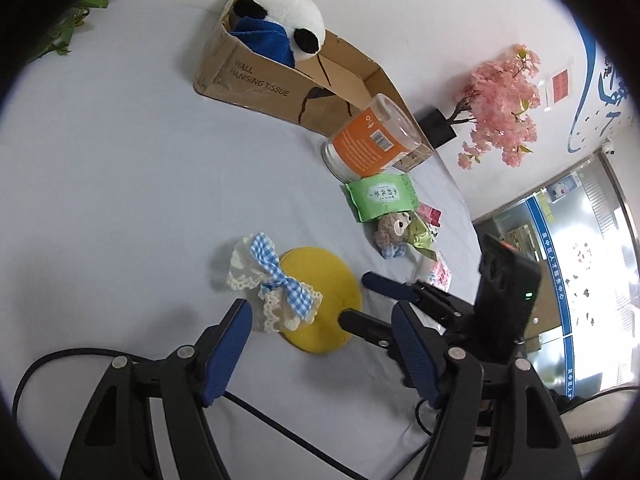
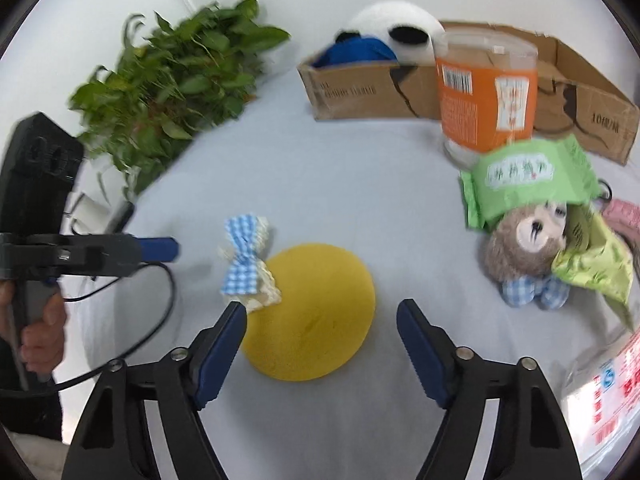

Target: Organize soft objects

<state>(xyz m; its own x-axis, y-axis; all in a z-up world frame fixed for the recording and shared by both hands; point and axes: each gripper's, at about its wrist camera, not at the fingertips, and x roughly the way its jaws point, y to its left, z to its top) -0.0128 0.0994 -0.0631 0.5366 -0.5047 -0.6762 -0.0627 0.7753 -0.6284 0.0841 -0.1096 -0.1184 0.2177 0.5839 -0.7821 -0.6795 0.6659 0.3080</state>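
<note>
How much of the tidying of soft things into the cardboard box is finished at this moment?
Done: the panda plush and blue cloth sit in the cardboard box. In hand: nothing; the right gripper stands open over the yellow round pad, and the left gripper is open too. Left: the pad, the gingham lace bow and the small bear, all on the table.

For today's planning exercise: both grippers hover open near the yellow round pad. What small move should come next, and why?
Probably lower the right gripper and close it on the yellow pad: its open jaws already straddle the pad, which still lies on the table outside the cardboard box holding the panda plush.
</note>
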